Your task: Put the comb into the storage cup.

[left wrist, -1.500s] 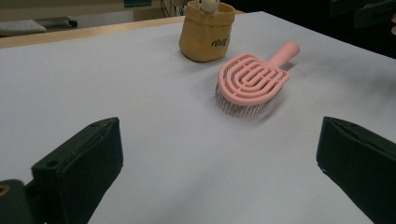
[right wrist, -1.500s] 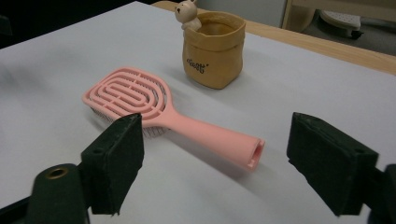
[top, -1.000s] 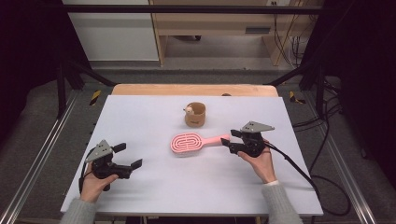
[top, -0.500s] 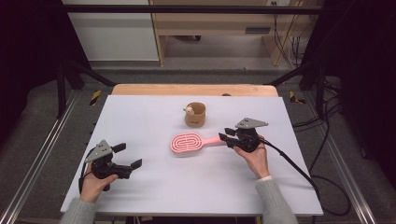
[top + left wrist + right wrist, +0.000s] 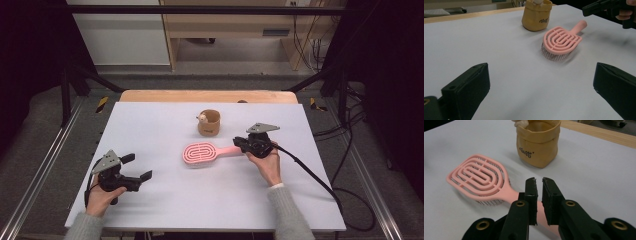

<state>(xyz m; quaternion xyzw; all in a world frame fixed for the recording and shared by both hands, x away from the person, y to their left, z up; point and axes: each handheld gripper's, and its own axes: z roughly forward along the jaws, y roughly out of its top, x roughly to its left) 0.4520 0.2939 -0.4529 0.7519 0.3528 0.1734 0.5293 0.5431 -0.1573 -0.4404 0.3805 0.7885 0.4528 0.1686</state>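
A pink paddle hairbrush (image 5: 200, 152) lies bristles down at mid-table, its handle pointing right. My right gripper (image 5: 238, 145) is at the handle's end. In the right gripper view its jaws (image 5: 539, 180) have just been closing and stand almost together, with a thin slit between the pads. The pink handle crosses under them, and nothing is clamped between the pads. The brush head (image 5: 477, 176) lies ahead to the left. My left gripper (image 5: 140, 166) rests at the front left, jaws wide open (image 5: 541, 75) and empty, facing the brush (image 5: 561, 40).
A small tan fabric pouch (image 5: 209, 122) with a cream-coloured item poking out stands just behind the brush. The white tabletop (image 5: 150, 125) has a wooden strip at its far edge. A black cable (image 5: 310, 172) trails from the right gripper off the table's right side.
The right gripper slid left up to the brush handle and its jaws closed from half open to almost together. The left gripper stayed put.
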